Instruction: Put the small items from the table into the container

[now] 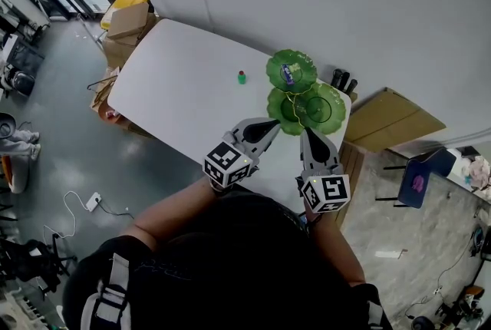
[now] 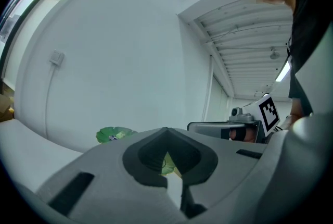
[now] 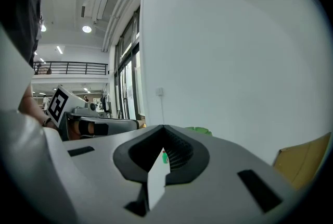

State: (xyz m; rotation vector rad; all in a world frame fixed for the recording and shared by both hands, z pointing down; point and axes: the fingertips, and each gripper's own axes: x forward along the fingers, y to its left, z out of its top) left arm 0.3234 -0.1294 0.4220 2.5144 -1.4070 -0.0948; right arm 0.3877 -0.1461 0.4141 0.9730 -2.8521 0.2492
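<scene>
Two tools, both clenched, nothing in either. Left tool (image 1: 269,125): jaw tips meet, and only a sliver of the green leaf-shaped container (image 1: 301,94) shows through the gap behind them. Right tool (image 1: 307,133) is the same, tips together and empty. They sit side by side over the near edge of the white counter (image 1: 184,83), marker cubes toward the person.

The container is directly ahead of both tools, its nearest lobe just beside their tips; can't tell if they touch. A blue-labelled item (image 1: 288,74) lies in the lobe farthest from the tools. A small green bottle with red cap (image 1: 241,77) stands on bare counter, ahead-left of the left tool, near the container but apart from it. Dark cylinders (image 1: 342,80) stand past the container, ahead-right of the right tool.
</scene>
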